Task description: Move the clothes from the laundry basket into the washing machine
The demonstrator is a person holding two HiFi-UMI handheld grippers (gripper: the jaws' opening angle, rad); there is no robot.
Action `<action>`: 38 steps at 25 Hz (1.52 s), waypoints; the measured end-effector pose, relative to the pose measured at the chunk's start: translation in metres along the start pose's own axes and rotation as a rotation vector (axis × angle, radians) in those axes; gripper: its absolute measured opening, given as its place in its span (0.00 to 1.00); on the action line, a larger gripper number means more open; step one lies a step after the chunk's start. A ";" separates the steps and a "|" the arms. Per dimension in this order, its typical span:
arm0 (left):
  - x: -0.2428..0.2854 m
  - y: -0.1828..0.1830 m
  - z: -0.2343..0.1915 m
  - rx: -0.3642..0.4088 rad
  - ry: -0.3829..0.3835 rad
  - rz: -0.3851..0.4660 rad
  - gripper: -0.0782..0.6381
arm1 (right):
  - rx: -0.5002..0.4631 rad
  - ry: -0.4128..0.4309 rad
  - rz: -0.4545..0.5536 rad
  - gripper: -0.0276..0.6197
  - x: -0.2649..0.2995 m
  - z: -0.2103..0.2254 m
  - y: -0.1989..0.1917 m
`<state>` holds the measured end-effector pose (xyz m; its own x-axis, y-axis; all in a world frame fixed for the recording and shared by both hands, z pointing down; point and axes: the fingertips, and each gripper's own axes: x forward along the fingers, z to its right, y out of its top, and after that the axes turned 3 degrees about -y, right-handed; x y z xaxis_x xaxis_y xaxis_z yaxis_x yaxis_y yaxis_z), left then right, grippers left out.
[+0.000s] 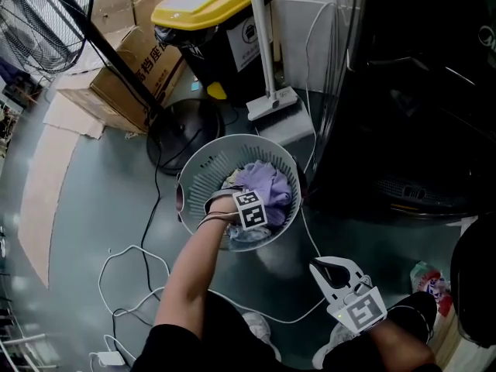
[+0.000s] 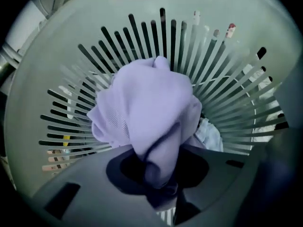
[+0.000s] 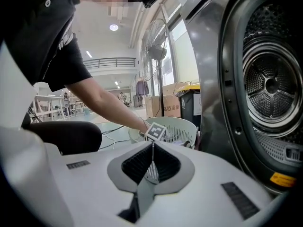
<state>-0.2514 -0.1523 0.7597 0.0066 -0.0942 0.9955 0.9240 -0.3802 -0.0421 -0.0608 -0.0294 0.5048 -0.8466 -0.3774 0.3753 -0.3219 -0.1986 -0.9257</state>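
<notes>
Grey-green smooth floor (image 1: 85,208) carries everything. At its right edge stands the dark front-loading washing machine (image 3: 270,84) with its perforated steel drum. Brown cardboard boxes (image 1: 128,72) with printed characters and a yellow-lidded black bin (image 1: 221,29) crowd the far edge. Mid-floor, the round white slatted plastic laundry basket (image 1: 205,169) holds the lilac mesh-textured garment (image 2: 151,108), a fold of it pinched by the left gripper (image 2: 158,174). The right gripper (image 3: 152,150) has its jaws pressed together on nothing.

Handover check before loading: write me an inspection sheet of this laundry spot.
Surface: grey floor, flat cardboard at left.
Job's things: laundry basket holds purple garment, pale cloth beneath; washing machine drum open.
Clutter: cardboard boxes, yellow-lidded bin, standing fan.
Grippers: left gripper shut on purple garment inside basket; right gripper shut, empty.
Cables: white cable, black cord loose on floor.
Surroundings: bright hall with tables behind.
</notes>
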 end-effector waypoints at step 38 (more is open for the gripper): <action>-0.403 0.079 0.075 -0.600 0.588 1.196 0.25 | -0.023 -0.320 0.319 0.06 -0.097 0.063 0.139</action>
<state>-0.1522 -0.0755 0.3612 0.3501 -0.9210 0.1710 0.1841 -0.1113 -0.9766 0.0032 -0.0778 0.3428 -0.7327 -0.6776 0.0634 -0.0786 -0.0082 -0.9969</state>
